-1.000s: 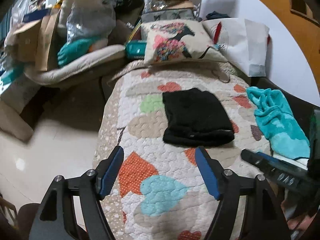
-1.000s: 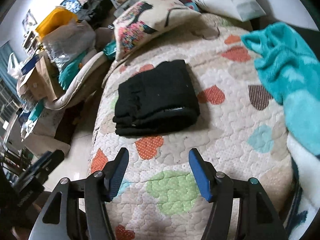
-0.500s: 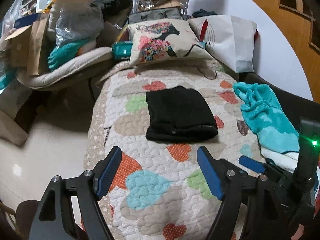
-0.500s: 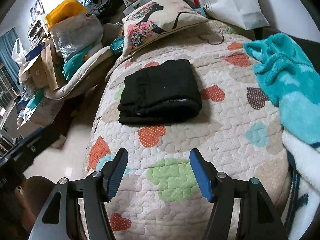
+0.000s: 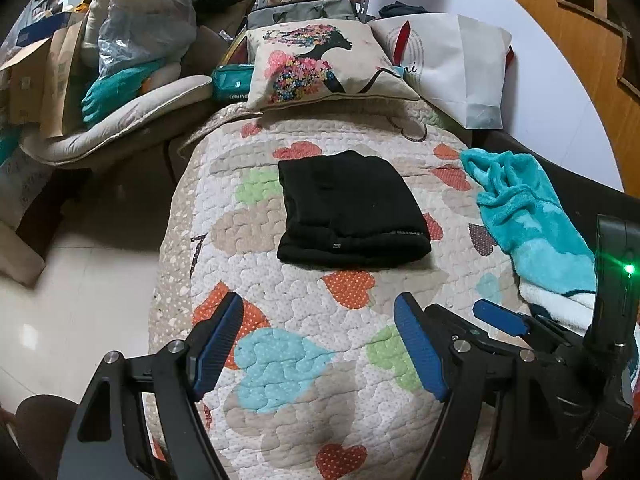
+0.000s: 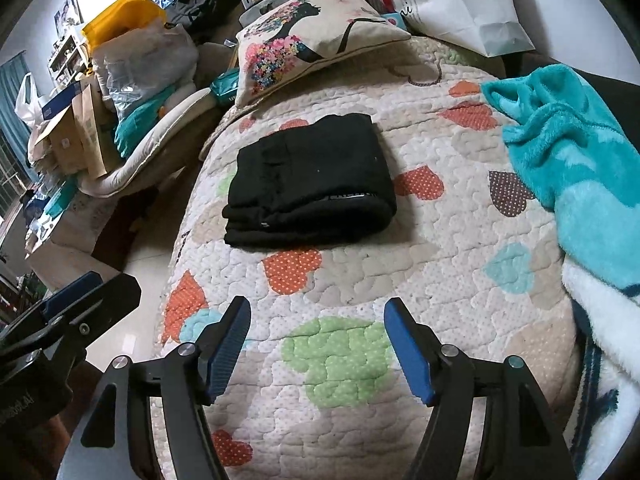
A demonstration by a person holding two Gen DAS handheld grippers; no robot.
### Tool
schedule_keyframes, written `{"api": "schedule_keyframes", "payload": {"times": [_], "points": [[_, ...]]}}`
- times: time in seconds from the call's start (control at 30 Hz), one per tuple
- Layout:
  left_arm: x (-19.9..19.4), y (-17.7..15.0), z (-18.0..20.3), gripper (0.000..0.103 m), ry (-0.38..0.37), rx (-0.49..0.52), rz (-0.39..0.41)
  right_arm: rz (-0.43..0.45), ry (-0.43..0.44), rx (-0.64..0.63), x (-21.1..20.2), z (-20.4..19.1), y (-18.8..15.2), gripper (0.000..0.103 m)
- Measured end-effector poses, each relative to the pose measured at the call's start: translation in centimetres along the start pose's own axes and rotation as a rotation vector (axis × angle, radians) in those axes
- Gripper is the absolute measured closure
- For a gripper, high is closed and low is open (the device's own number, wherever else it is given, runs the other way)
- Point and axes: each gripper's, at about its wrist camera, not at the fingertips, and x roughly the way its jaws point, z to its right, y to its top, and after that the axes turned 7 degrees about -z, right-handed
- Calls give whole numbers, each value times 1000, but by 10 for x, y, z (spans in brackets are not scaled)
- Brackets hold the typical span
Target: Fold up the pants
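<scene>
The black pants (image 5: pixel 352 212) are folded into a tidy rectangle and sitting flat on the heart-patterned quilt (image 5: pixel 280 360) over the bed, roughly in the middle of it, with a thick folded edge facing the cameras. Nothing is touching them.

Both tongs hang over the near part of the quilt, well short of the pants. The left tongs (image 5: pixel 320 344) are spread wide with only quilt between the blue pads. The right tongs (image 6: pixel 318 344) are empty too, and their jaws are opening wider right now. In the left view the right tongs also show up just beside it at the lower right (green light glowing on the body).

A teal fleece blanket (image 6: pixel 568 148) is bunched along the right edge of the bed, apart from the pants. A printed cushion (image 5: pixel 320 64) sits at the far end, with a white paper bag (image 5: pixel 460 64) next to it.
</scene>
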Motion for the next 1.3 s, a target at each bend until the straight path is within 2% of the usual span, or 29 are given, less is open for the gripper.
{"api": "schedule_keyframes", "payload": {"times": [0.47, 0.97, 1.1, 1.2, 1.3], "points": [[13, 0, -6, 26, -21, -12, -36, -49, -15, 0, 14, -1, -2, 27], [18, -1, -10, 26, -21, -19, -48, -65, -25, -4, 20, -3, -3, 24], [10, -1, -10, 26, 28, -15, 14, -64, -25, -6, 19, -4, -3, 24], [-7, -1, -11, 26, 97, -16, 122, -57, -29, -11, 18, -5, -3, 23], [-23, 1, -14, 15, 107, -38, 196, -46, -35, -15, 15, -5, -3, 23]]}}
